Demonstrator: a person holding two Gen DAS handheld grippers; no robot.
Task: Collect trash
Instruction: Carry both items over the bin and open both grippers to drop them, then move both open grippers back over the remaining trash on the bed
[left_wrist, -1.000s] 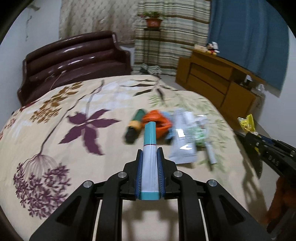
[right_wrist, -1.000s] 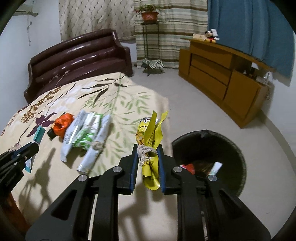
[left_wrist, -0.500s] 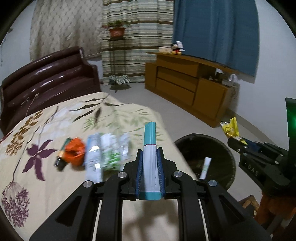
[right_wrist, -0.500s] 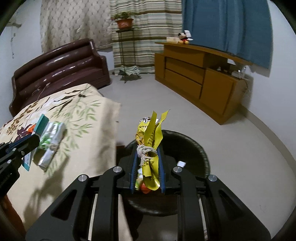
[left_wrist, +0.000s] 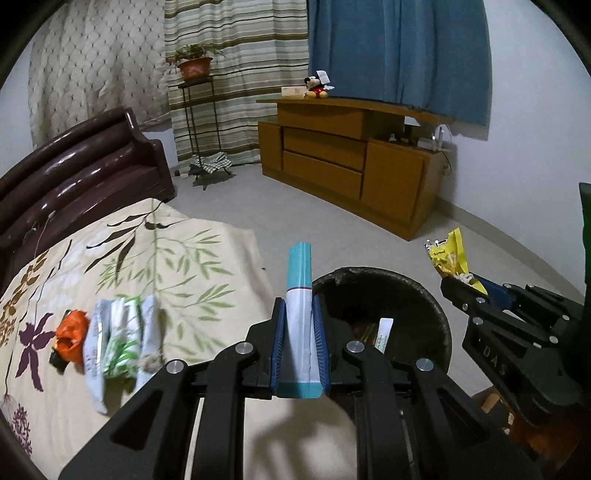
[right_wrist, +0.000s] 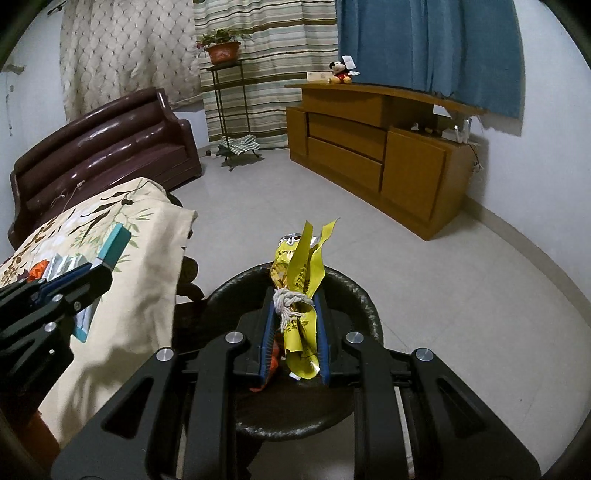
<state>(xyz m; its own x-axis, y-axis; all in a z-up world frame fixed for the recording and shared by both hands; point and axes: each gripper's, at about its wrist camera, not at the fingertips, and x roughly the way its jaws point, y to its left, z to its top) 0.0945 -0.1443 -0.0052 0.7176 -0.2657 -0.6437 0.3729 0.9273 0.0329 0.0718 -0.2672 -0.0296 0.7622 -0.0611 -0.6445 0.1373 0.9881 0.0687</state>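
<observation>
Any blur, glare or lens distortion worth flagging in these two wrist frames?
Left wrist view: wrappers on the bed are motion-smeared, while the held teal-and-white box stays sharp. Right wrist view: mostly crisp; glare streaks the brown sofa. Both views: fisheye bends the cabinet and darkens the corners.

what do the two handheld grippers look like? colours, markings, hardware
Both match: the left gripper and right gripper have matte black angular linkage arms with cut-out windows, round silver pivot pins, and blue ribbed finger pads. White raised lettering shows on the right gripper's side. No cables, hands or sleeves visible.
</observation>
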